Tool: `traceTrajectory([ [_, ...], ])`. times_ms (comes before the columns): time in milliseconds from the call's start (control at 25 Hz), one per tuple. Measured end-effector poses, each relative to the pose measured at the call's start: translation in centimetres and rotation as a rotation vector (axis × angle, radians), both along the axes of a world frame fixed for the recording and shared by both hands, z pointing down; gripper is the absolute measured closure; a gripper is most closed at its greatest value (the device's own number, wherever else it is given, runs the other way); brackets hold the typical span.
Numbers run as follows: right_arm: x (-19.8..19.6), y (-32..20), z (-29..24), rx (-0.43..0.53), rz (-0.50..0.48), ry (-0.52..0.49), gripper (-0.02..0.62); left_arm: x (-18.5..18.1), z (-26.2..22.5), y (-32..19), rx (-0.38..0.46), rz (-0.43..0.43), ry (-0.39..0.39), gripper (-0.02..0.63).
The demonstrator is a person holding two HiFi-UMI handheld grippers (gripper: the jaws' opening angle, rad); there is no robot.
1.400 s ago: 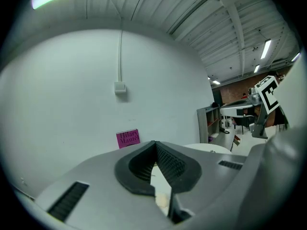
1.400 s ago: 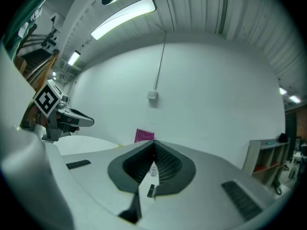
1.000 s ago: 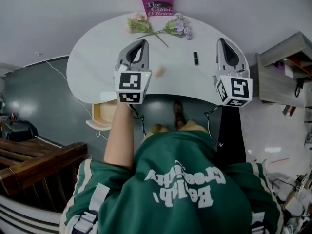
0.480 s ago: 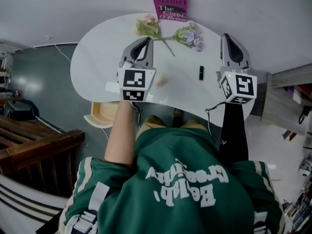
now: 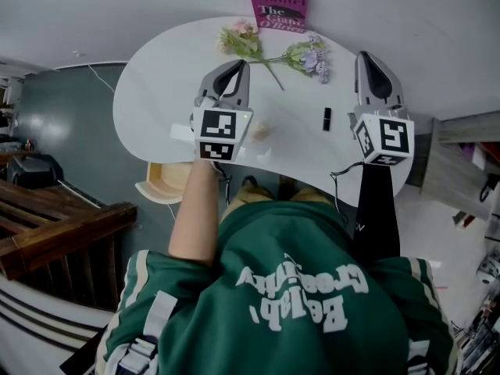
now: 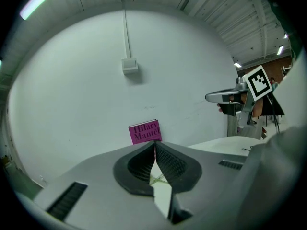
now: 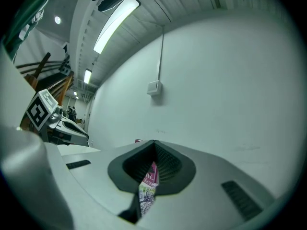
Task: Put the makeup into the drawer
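Two makeup items lie on the white oval table (image 5: pixel 156 92): a small black tube (image 5: pixel 326 118) and a pale beige piece (image 5: pixel 260 131). My left gripper (image 5: pixel 238 66) hovers over the table just left of the beige piece, its jaws shut with nothing between them (image 6: pixel 154 143). My right gripper (image 5: pixel 365 55) is at the table's right side, right of the black tube, also shut and empty (image 7: pixel 154 142). A light wooden drawer (image 5: pixel 164 184) sticks out open under the table's near left edge.
A magenta book (image 5: pixel 277 5) stands against the wall at the table's far edge, also visible ahead of the left gripper as the magenta book (image 6: pixel 145 132). Artificial flowers (image 5: pixel 273 53) lie in front of it. A grey shelf unit (image 5: pixel 461 151) stands to the right.
Both grippers have moved forward over the table toward the wall, so the black tube and the beige piece now lie farther back beside them. Both jaws stayed shut.
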State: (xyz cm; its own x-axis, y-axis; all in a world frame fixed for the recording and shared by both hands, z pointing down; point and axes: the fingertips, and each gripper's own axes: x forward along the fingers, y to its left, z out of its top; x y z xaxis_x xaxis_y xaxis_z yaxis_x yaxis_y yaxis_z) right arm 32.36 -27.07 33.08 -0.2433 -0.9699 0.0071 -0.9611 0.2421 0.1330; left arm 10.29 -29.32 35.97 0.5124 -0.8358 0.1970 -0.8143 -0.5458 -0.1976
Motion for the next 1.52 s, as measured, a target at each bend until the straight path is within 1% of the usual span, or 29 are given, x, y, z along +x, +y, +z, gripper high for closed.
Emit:
traceTrajectory([
  [120, 0.4, -0.2, 0.4, -0.009, 0.003, 0.002, 0.586, 0.6, 3.5, 0.3, -0.085, 0.044, -0.037, 0.586],
  [160, 0.5, -0.2, 0.6, -0.011, 0.005, 0.002, 0.586, 0.9, 5.2, 0.6, -0.130, 0.066, -0.049, 0.567],
  [200, 0.6, -0.3, 0.7, -0.013, 0.006, 0.002, 0.586, 1.2, 7.0, 1.0, -0.181, 0.088, -0.060, 0.446],
  [240, 0.7, -0.3, 0.8, -0.015, 0.007, 0.002, 0.586, 1.4, 8.9, 1.4, -0.231, 0.107, -0.072, 0.380],
  [320, 0.7, -0.3, 1.0, -0.020, 0.006, 0.004, 0.586, 1.5, 12.5, 2.3, -0.318, 0.126, -0.099, 0.374],
  [440, 0.5, -0.5, 1.4, -0.029, 0.002, 0.009, 0.586, 1.3, 18.1, 3.7, -0.433, 0.140, -0.159, 0.368],
  [560, 0.4, -0.6, 1.7, -0.037, 0.001, 0.012, 0.586, 0.7, 22.7, 5.3, -0.527, 0.157, -0.231, 0.362],
  [600, 0.4, -0.6, 1.8, -0.039, 0.002, 0.013, 0.586, 0.6, 23.8, 5.8, -0.552, 0.161, -0.241, 0.362],
  [640, 0.4, -0.7, 1.8, -0.042, 0.002, 0.014, 0.586, 0.5, 24.6, 6.2, -0.573, 0.162, -0.235, 0.361],
  [760, 0.4, -0.7, 2.1, -0.048, 0.001, 0.017, 0.586, 0.8, 25.6, 6.6, -0.613, 0.165, -0.184, 0.359],
  [960, 0.4, -0.9, 2.2, -0.052, -0.003, 0.027, 0.586, 1.9, 24.3, 6.9, -0.637, 0.255, -0.215, 0.344],
  [1040, 0.4, -1.0, 2.3, -0.055, -0.003, 0.027, 0.586, 2.1, 24.3, 7.3, -0.658, 0.290, -0.238, 0.331],
  [1120, 0.5, -1.0, 2.4, -0.057, -0.004, 0.026, 0.586, 2.0, 25.2, 8.0, -0.684, 0.317, -0.278, 0.328],
  [1200, 0.4, -1.1, 2.5, -0.058, -0.007, 0.026, 0.586, 1.6, 26.5, 8.6, -0.714, 0.313, -0.326, 0.328],
  [1280, 0.3, -1.3, 2.4, -0.057, -0.010, 0.027, 0.586, 0.9, 27.9, 8.9, -0.741, 0.288, -0.367, 0.330],
  [1320, 0.3, -1.3, 2.4, -0.056, -0.012, 0.029, 0.586, 0.7, 28.3, 9.0, -0.747, 0.273, -0.375, 0.338],
  [1360, 0.3, -1.3, 2.4, -0.055, -0.012, 0.030, 0.586, 0.6, 28.4, 9.0, -0.746, 0.261, -0.373, 0.397],
  [1440, 0.3, -1.3, 2.4, -0.056, -0.011, 0.030, 0.586, 0.7, 27.9, 8.6, -0.728, 0.248, -0.351, 0.430],
  [1520, 0.4, -1.3, 2.6, -0.061, -0.008, 0.028, 0.586, 1.2, 26.3, 7.5, -0.669, 0.244, -0.332, 0.440],
])
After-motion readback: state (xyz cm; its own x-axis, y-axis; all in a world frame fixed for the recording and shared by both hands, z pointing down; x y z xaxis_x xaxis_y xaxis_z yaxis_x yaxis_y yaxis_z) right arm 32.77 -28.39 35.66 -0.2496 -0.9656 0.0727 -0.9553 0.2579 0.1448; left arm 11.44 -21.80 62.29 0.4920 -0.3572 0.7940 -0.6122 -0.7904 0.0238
